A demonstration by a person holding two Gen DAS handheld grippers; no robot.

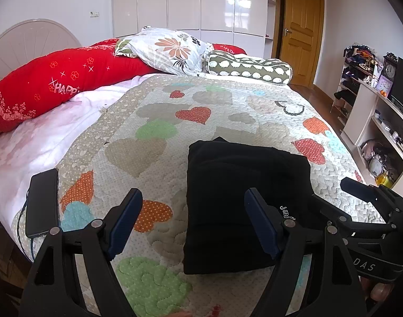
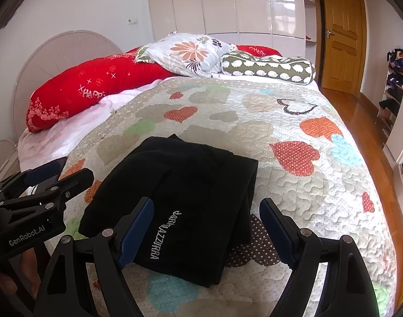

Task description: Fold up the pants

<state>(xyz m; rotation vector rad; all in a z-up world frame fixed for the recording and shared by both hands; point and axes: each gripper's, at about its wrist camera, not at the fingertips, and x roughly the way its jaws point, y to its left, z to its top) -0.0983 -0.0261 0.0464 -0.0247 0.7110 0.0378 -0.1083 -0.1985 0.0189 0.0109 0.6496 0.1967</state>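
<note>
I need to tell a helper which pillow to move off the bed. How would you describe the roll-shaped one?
Start at the bed's heart-patterned quilt and look to its far end. There, right of the floral pillow, lies the bolster pillow: a long cylinder, olive green with rows of white shapes, unlike the red pillow.

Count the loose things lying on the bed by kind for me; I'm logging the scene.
Folded black pants: 1
Red pillows: 2
Floral pillow: 1
Green bolster with white pattern: 1
Phone: 1
Total: 6
</note>
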